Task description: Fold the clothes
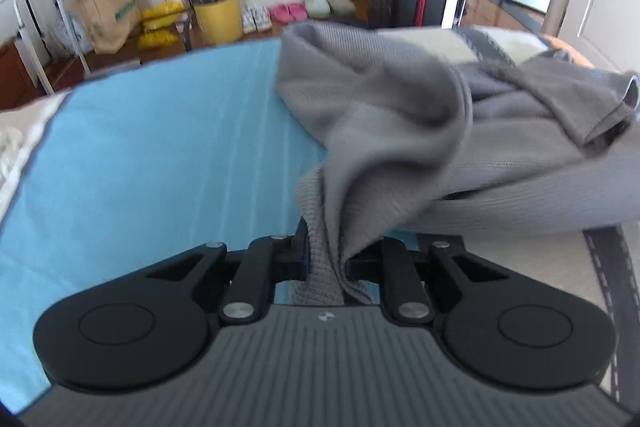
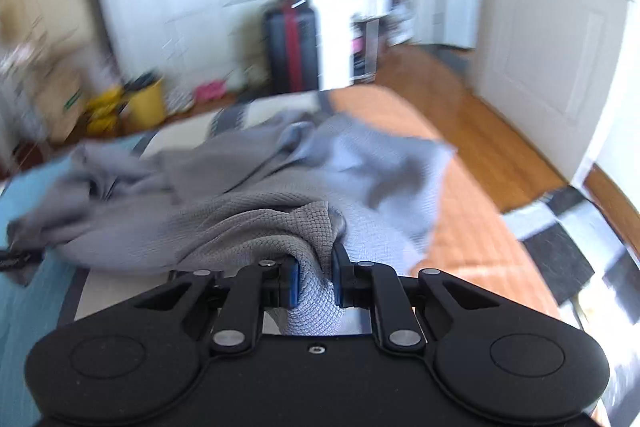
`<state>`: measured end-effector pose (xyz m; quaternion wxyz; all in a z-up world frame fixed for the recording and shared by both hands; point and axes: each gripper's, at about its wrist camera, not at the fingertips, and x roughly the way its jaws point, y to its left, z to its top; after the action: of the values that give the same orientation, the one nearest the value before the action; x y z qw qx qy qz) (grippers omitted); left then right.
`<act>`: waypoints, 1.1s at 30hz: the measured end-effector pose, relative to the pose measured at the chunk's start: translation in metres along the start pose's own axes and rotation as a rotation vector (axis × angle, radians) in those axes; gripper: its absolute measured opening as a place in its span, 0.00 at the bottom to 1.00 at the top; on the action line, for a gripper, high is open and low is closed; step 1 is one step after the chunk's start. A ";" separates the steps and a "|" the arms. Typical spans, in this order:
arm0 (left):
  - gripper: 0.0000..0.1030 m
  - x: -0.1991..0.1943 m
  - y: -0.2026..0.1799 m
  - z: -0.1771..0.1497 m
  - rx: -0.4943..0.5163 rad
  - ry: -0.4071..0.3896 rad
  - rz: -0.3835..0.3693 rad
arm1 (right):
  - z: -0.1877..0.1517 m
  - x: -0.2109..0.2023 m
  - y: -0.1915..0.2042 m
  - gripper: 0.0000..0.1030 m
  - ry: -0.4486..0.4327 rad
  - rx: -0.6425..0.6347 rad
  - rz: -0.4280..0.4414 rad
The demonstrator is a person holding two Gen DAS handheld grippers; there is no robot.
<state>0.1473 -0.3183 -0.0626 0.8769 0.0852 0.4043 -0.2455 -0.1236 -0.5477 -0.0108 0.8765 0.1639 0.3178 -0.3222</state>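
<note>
Both the left gripper (image 1: pixel 326 259) and right gripper (image 2: pixel 314 283) were clamped on the soft, limp grey knit garment (image 1: pixel 400 131), best held by its edges.

You see a grey garment (image 1: pixel 400 115) with a tiny waffle pattern, lying on a light blue sheet (image 1: pixel 160 155). Your black grippers have blue pads (image 2: pixel 294 283). The bucket (image 1: pixel 218 17) is yellow.
</note>
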 end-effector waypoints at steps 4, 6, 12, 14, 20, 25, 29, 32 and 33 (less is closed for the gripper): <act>0.15 -0.030 0.013 -0.003 -0.082 0.000 -0.080 | -0.026 -0.019 -0.012 0.16 0.018 0.095 -0.005; 0.14 -0.041 0.012 -0.008 -0.055 -0.013 -0.078 | -0.031 -0.026 -0.013 0.16 0.003 0.108 -0.009; 0.14 -0.100 0.026 -0.004 -0.128 -0.182 -0.117 | -0.029 -0.082 -0.015 0.17 -0.014 0.185 0.203; 0.14 -0.129 0.035 -0.006 -0.154 -0.240 -0.107 | -0.033 -0.103 -0.008 0.17 0.001 0.147 0.306; 0.16 -0.109 0.061 -0.044 -0.264 -0.036 -0.120 | -0.070 -0.063 0.010 0.23 0.287 0.021 0.210; 0.48 -0.094 0.086 -0.044 -0.426 -0.024 -0.112 | -0.065 -0.059 0.006 0.52 0.325 0.070 0.281; 0.61 -0.102 0.090 -0.035 -0.451 -0.117 -0.073 | -0.037 -0.074 0.002 0.61 0.218 0.036 0.308; 0.63 -0.090 0.084 -0.032 -0.413 -0.050 -0.084 | 0.000 -0.055 -0.016 0.62 0.201 0.063 0.295; 0.63 -0.085 0.082 -0.031 -0.400 -0.025 -0.089 | 0.012 -0.042 -0.024 0.62 0.204 0.082 0.283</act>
<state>0.1206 -0.2055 -0.0235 0.8696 -0.1115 0.4376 -0.1997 -0.1589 -0.5518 0.0243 0.8690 0.2745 0.3652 -0.1903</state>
